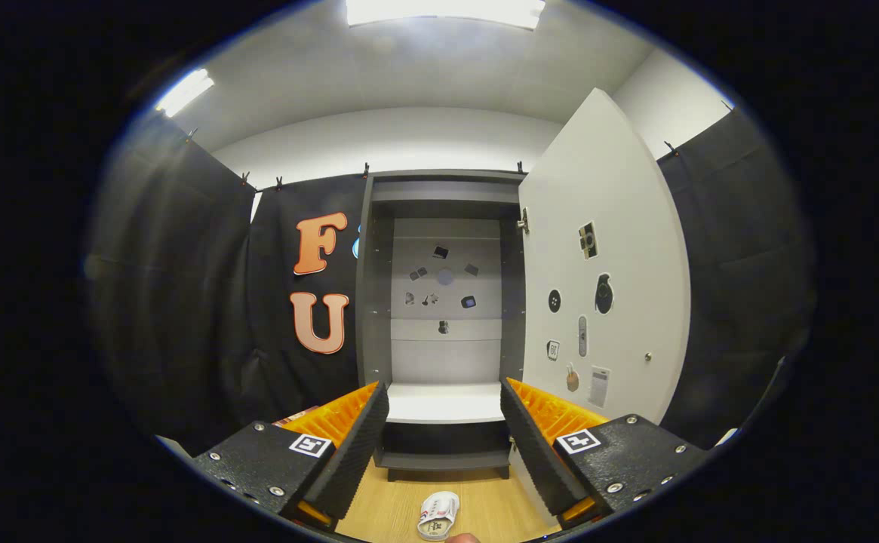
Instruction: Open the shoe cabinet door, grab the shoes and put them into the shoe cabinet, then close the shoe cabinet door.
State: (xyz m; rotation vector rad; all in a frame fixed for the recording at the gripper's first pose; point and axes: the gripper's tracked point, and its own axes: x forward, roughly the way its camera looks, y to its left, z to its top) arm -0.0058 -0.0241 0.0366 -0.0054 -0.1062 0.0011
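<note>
Gripper fingers spread and empty, we are facing the open grey shoe cabinet; at six o'clock lies a small white slipper, likely light and soft, best pinched across its sides.

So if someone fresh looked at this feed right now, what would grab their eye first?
Probably the shoe cabinet dead ahead beyond the fingers, its white door swung wide open to the right with stickers across the inside face. Next, the bare pale shelf seen through the gap of the open gripper. Last, the white shoe on the wooden floor, low between the fingers and in front of the cabinet's base.
</note>
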